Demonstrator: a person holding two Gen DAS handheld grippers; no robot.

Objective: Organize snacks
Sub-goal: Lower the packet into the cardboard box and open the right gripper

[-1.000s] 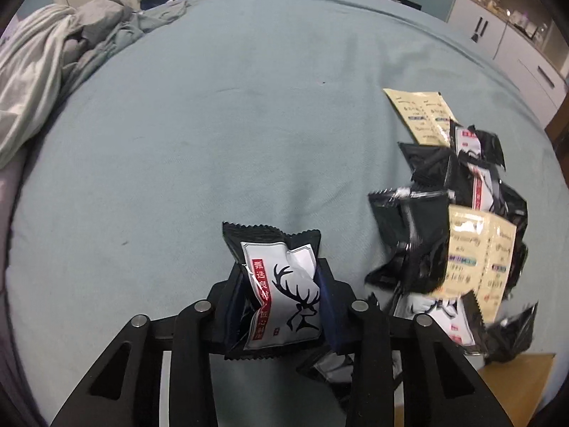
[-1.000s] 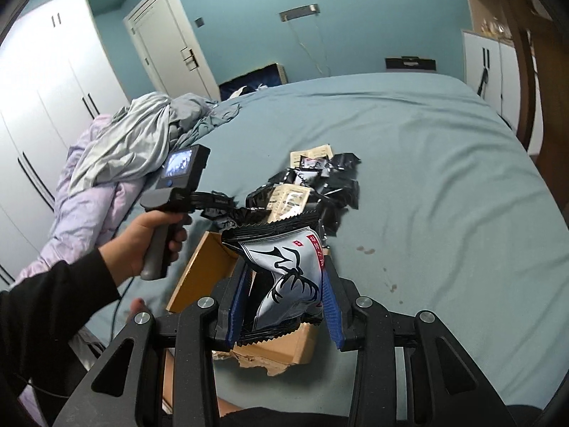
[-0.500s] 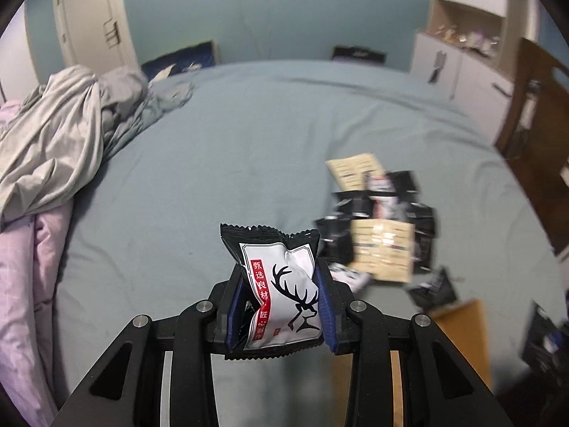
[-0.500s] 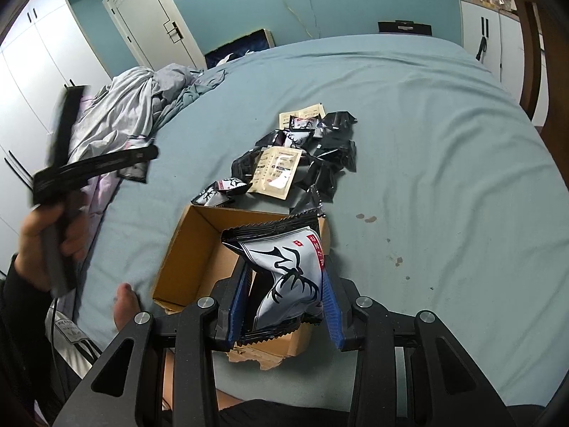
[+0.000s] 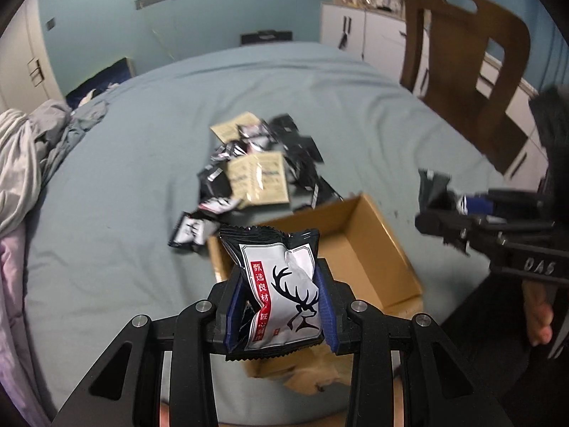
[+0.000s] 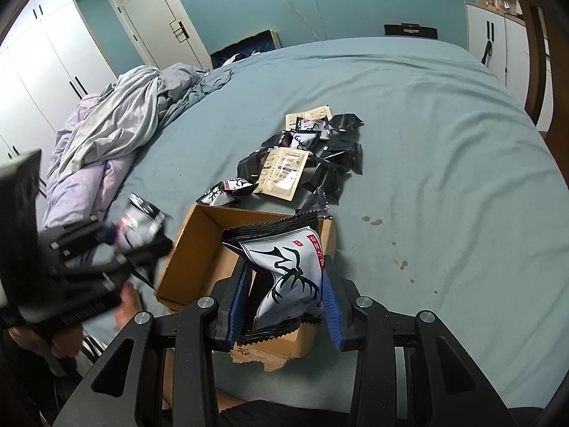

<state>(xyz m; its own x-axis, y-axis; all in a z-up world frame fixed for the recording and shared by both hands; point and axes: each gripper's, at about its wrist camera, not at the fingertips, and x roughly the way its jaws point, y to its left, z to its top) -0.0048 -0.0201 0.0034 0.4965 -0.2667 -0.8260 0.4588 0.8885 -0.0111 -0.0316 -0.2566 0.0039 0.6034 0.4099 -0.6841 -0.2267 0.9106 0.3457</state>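
Two snack packets are held at once, one in each tool. The left hand-held gripper [image 5: 281,306] pinches a black-and-white deer-logo packet [image 5: 281,295] between its blue pads, upright, above the near left corner of an open cardboard box [image 5: 370,249]. The right hand-held gripper [image 6: 284,302] pinches a second deer-logo packet [image 6: 288,270], tilted, over the near side of the same box; its torn front edge shows just below the packet. In the left wrist view the right tool appears blurred at the right edge, a packet in its tips.

Beyond the box, on the blue-grey bed [image 6: 426,124], lies a loose pile of snack packets [image 6: 313,156]: mostly black ones, some with the deer print, and two beige sachets [image 5: 258,178], the nearer lying on top of the pile. One small deer packet lies just beside the box's far left corner. Crumpled grey and lilac bedding [image 6: 106,135] is heaped at the left of the bed. A wooden chair [image 5: 462,71] stands at the right.
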